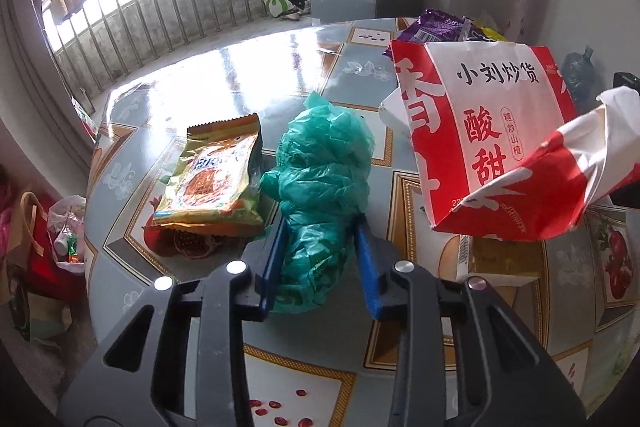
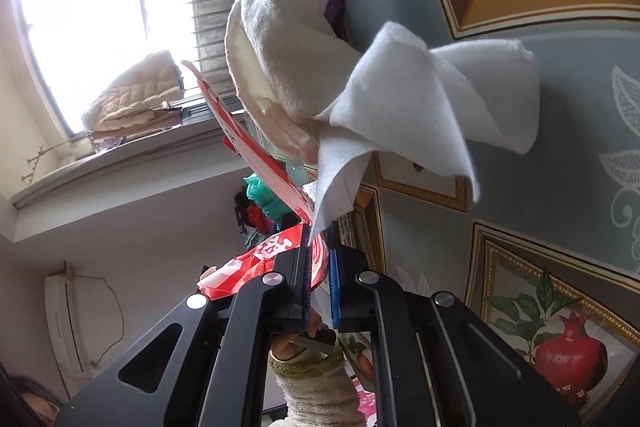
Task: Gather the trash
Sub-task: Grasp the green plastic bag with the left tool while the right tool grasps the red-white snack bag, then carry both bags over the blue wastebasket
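"小刘炒货", "酸甜" on paper bag (image 1: 480,131)

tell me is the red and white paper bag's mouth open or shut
Open: the red and white paper bag is held up off the table, its torn mouth gaping.

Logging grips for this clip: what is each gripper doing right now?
Left gripper: closed on the green plastic bag.
Right gripper: shut on the red-and-white paper bag.

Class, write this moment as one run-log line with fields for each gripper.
left gripper: around green plastic bag on table | right gripper: shut on red-and-white paper bag, white tissue
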`<state>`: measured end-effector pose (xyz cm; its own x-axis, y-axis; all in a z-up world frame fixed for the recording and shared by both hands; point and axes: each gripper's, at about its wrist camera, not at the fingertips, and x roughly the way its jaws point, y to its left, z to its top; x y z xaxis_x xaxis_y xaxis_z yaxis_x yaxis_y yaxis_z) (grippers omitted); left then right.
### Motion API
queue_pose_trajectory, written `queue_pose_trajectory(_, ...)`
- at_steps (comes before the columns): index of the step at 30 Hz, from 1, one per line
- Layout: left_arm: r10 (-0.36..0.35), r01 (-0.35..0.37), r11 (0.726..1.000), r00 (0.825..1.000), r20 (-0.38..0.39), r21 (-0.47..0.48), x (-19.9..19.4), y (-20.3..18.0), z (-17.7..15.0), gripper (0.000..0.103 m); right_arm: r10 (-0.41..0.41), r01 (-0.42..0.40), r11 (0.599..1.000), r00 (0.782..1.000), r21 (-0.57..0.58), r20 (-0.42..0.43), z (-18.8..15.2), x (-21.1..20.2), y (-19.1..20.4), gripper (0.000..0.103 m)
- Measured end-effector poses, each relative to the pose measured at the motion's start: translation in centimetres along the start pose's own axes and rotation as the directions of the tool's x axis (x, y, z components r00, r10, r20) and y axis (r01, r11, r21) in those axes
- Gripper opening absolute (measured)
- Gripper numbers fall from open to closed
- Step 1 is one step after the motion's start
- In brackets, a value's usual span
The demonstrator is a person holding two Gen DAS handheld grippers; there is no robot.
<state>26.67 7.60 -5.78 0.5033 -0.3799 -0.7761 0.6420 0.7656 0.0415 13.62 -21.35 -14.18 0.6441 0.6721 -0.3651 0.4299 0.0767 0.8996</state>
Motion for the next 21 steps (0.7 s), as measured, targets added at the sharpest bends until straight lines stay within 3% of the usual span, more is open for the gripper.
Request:
queue_pose_trajectory(13, -0.015, 0.03, 0.985, 0.996, 0.09, -0.168, -5.9, 0.7, 0.2, 0.028, 0.071, -0.073, 0.996, 0.996, -0.043, -0.046, -1.3, -1.5, 0.4, 0.005)
queue_pose_trajectory(21, -0.031, 0.069, 0.971, 0.986, 0.167, -0.23, -10.1, -0.3, 1.3, 0.028, 0.109, -0.118, 0.981, 0.992, -0.157, -0.062, -2.5, -4.0, 1.9, 0.004)
